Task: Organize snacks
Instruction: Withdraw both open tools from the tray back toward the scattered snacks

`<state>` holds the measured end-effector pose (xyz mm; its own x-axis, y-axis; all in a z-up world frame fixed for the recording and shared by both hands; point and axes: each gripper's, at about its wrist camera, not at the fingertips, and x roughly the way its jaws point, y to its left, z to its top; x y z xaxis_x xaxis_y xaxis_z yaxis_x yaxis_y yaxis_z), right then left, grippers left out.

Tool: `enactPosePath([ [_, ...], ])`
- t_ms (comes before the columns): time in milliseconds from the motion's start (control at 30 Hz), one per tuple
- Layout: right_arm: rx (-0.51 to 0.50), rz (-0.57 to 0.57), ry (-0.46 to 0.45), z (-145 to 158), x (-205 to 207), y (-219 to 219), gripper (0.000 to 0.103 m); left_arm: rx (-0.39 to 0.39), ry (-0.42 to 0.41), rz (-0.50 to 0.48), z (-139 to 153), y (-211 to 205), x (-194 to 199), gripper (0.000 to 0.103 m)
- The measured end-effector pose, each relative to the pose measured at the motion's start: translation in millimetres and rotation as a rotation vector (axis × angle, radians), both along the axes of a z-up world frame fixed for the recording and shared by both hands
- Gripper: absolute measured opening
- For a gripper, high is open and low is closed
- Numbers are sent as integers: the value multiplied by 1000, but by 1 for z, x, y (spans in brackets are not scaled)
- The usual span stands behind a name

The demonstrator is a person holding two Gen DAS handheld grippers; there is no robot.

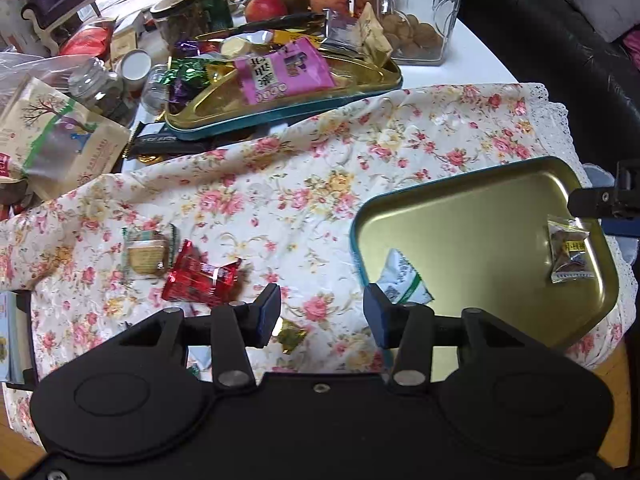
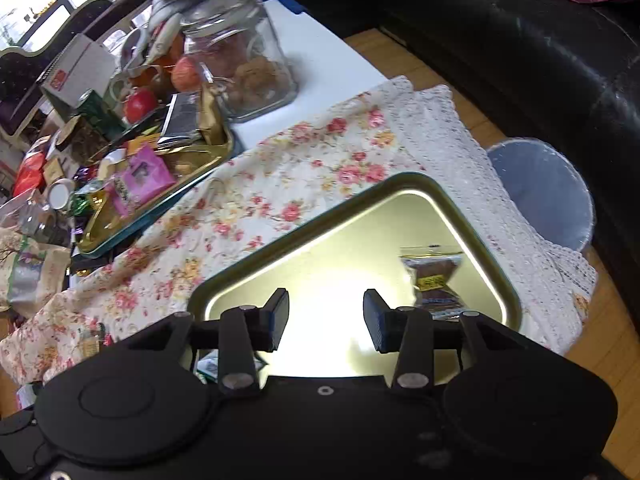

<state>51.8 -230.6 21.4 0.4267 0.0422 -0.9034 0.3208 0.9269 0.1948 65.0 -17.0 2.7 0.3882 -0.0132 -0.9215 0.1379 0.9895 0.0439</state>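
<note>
A gold tray with a teal rim (image 1: 400, 204) lies on the flowered cloth at the right. Inside it are a white-and-green packet (image 1: 402, 280) and a clear packet of brown snack (image 1: 570, 254). My left gripper (image 1: 322, 312) hangs open over the cloth beside the tray's left rim, nothing between its fingers. Left of it lie a red wrapper (image 1: 200, 280), a round biscuit packet (image 1: 146, 254) and a small gold candy (image 1: 290, 336). My right gripper (image 2: 326, 316) stands open above the tray (image 2: 400, 184), empty, with the brown snack packet (image 2: 434, 280) just to its right.
A second teal tin (image 1: 280, 114) heaped with snacks sits at the back, with a glass jar of walnuts (image 1: 420, 20), apples (image 1: 264, 6) and other jars behind. A lined waste bin (image 2: 548, 192) stands beside the table's right corner. A black sofa lies beyond.
</note>
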Motion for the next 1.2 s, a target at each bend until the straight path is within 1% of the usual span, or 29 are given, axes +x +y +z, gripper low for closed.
enactPosePath([
  [200,5,51,-18,8,7,29,44,-35,18,26,5,25,-3,54],
  [333,13,90,-12,8,12,46,44,-50,26,68,7,45,-2,54],
  [500,25,102,-3,6,18,58,44,-18,21,140,6,66,0,54],
  [600,24,107,-2,5,19,62,44,-48,41,171,6,81,1,54],
  [700,11,118,1,4,19,66,44,-47,40,183,5,88,2,54],
  [767,7,126,6,2,19,69,44,-45,46,187,3,91,3,54],
  [933,24,136,24,-5,26,74,44,-73,84,222,-2,103,8,54],
  [1067,25,151,48,-14,36,81,44,-56,85,273,-3,112,9,54],
  [1200,28,174,75,-23,37,88,44,-40,69,305,-2,122,1,54],
])
